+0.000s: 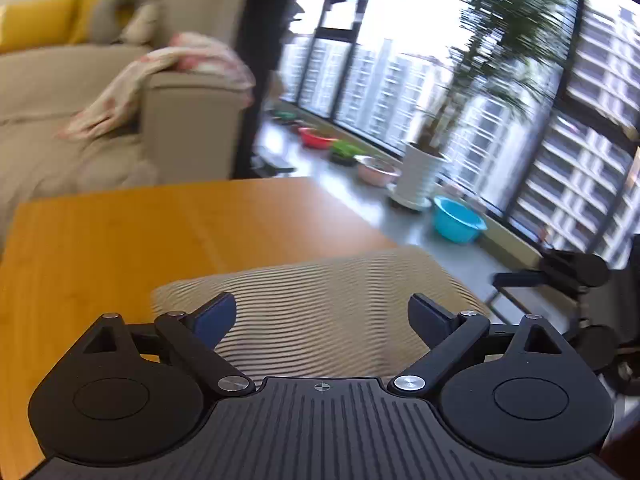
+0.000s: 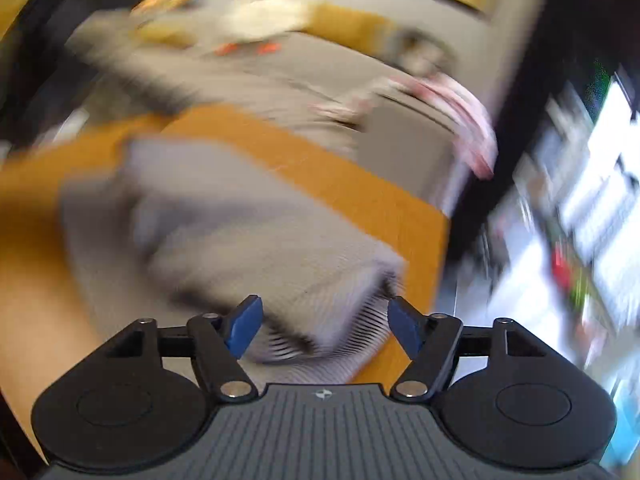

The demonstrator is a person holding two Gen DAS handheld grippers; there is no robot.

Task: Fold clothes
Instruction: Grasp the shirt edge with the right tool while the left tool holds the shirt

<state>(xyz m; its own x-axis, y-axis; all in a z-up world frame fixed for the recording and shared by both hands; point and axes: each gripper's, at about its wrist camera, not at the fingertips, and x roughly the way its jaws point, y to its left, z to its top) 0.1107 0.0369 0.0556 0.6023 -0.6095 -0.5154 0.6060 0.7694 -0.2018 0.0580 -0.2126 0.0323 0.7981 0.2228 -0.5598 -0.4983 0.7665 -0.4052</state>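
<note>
A: Where is the stripy cloth (image 1: 320, 312)?

B: It lies folded on the wooden desk (image 1: 120, 240), near the edge by the window side. In the right wrist view the same cloth (image 2: 248, 240) looks grey and very blurry.

A: Is the left tool (image 1: 322, 320) holding it?

B: No. Its two blue fingers (image 1: 216, 318) are spread wide, and the cloth is under the gap. Nothing is pinched.

A: And the right tool (image 2: 322, 328)?

B: Wide apart too, with nothing pinched. A corner of the cloth shows between them.

A: What else can you see?

B: A beige sofa (image 1: 80, 92) with a pink blanket (image 1: 168, 68) over its arm, a potted plant (image 1: 424, 172), and a blue bowl (image 1: 456, 220) on the floor.
</note>
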